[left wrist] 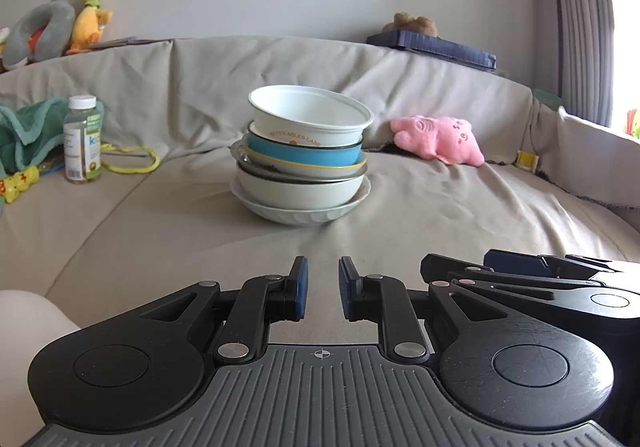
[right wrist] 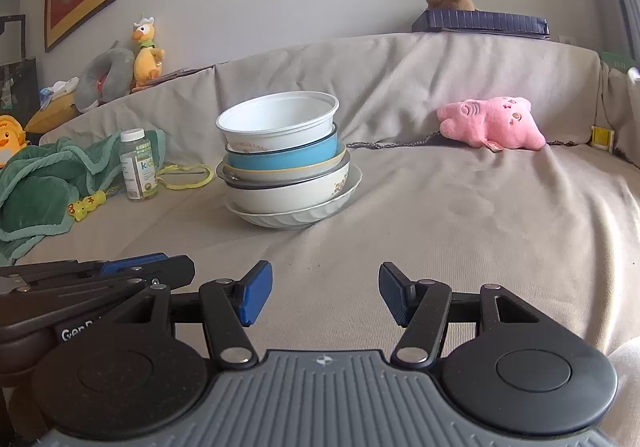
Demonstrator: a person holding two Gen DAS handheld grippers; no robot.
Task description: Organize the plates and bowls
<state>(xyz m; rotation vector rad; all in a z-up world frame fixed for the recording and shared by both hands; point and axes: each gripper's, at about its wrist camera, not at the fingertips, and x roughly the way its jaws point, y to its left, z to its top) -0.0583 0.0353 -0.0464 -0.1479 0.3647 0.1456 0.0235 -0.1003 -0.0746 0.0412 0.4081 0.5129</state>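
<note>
Sofa (left wrist: 420, 215): a beige cover drapes the seat and back; I take the stack of bowls at the middle of the seat as my landmark.
Green blanket (right wrist: 36, 191): bunched on the seat, well to the left of the stack.
Stack of bowls (left wrist: 300, 167): the task's dishes sit nested on the sofa seat, ahead of both my tools and touched by neither.
Ribbed dish (right wrist: 288, 217): white, at the bottom of the stack, resting on the cover.
Cream bowl (right wrist: 280, 197): sits in the ribbed dish, with a gold print on its right side.
Blue bowl (left wrist: 308, 155): higher in the stack, with a yellow band under it.
White bowl (left wrist: 308, 119): on top, tilted, with brown lettering on its wall.
Pink plush toy (right wrist: 492, 123): lies on the seat, well to the right of the stack.
Left tool (left wrist: 323, 289): nearer me than the stack, its blue pads drawn close with a narrow gap and nothing between them.
Right tool (right wrist: 325, 293): just beside the left tool, also short of the stack, its pads standing apart and empty.
Bottle (left wrist: 82, 139): clear with a white cap, upright to the left of the stack, beside the blanket.
</note>
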